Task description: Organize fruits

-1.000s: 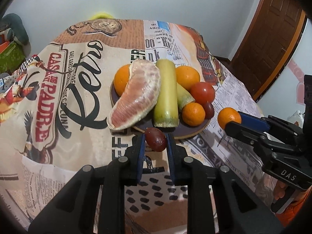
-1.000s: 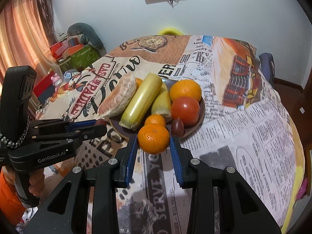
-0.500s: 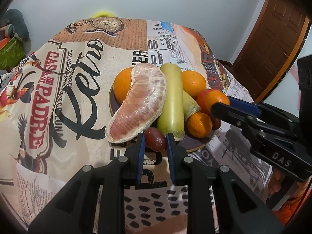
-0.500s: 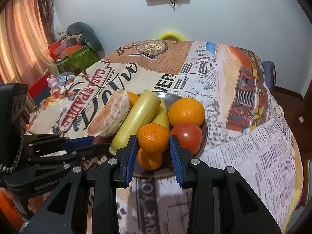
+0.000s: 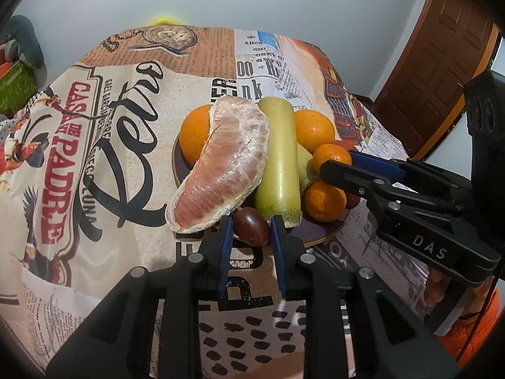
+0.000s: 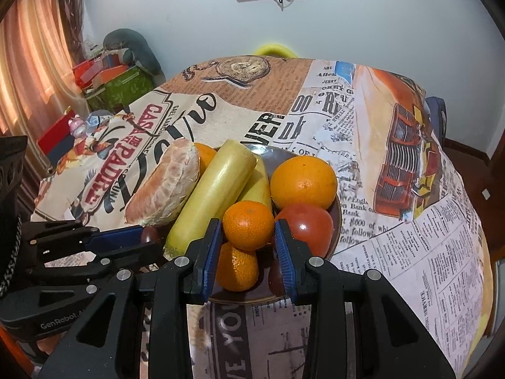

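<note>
The plate (image 6: 337, 221) is sitting crowded: the pomelo segment (image 5: 222, 170), the long green-yellow stalk (image 5: 279, 161), the oranges (image 6: 303, 181) and the tomato (image 6: 307, 229) are blocking almost every way in from above. The left hand-held gripper (image 5: 251, 229) and the right hand-held gripper (image 6: 247, 232) are standing close together at the plate's near rim, narrowing the gap between them. Bare surface (image 6: 426, 252) is lying open to the right of the plate and in front of it.

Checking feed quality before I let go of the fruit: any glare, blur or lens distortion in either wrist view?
Left wrist view: sharp at centre, a small highlight on the dark plum in the left hand-held gripper, fisheye bending and dark corners at the edges. Right wrist view: also sharp, glare spots on the tomato beside the small orange in the right hand-held gripper, same edge distortion.
</note>
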`<state>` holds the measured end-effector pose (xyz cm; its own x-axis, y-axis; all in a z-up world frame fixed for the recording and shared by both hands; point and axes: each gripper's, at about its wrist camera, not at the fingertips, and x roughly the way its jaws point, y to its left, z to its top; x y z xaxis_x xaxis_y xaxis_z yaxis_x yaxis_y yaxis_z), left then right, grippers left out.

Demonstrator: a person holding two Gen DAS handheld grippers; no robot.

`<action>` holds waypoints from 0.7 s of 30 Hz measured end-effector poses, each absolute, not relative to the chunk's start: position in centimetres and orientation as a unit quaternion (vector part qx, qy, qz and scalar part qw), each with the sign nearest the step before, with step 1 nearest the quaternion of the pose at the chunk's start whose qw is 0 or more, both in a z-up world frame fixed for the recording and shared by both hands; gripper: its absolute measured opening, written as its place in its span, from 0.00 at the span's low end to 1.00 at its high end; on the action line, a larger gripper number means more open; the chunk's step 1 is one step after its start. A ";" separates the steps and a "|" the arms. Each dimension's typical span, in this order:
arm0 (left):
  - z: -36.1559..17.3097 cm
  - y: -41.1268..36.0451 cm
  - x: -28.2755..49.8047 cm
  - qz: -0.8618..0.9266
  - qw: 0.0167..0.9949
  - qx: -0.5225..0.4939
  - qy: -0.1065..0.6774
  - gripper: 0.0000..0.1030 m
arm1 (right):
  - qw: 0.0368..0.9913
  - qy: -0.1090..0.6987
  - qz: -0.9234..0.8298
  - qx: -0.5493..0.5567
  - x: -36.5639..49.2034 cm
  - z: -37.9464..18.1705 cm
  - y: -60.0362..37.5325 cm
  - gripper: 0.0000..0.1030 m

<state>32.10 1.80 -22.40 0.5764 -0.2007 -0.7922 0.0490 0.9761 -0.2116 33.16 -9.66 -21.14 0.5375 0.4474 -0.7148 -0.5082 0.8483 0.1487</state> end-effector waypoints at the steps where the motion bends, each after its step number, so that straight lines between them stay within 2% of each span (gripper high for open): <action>1: -22.5 1.8 32.1 -0.072 0.882 -0.087 0.458 0.30 | 0.876 0.397 0.273 -0.036 33.1 -21.1 -9.7 0.32; 2: -22.5 1.9 32.0 -0.072 0.880 -0.090 0.460 0.36 | 0.876 0.397 0.272 -0.035 33.1 -21.0 -9.8 0.33; 3: -22.6 1.9 31.9 -0.071 0.880 -0.093 0.460 0.37 | 0.877 0.396 0.271 -0.033 33.0 -20.9 -10.0 0.34; 11: -19.7 2.6 29.9 -0.058 0.893 -0.095 0.435 0.37 | 0.892 0.368 0.262 -0.029 30.8 -17.7 -11.5 0.34; 21: -9.0 2.6 22.6 -0.046 0.945 -0.079 0.315 0.37 | 0.930 0.265 0.256 -0.007 23.5 -8.7 -14.3 0.34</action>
<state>22.62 2.60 -9.01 0.7968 -0.1359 -0.5888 0.0364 0.9834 -0.1778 23.52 -14.30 -8.65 0.7284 0.4723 -0.4964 -0.4799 0.8688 0.1225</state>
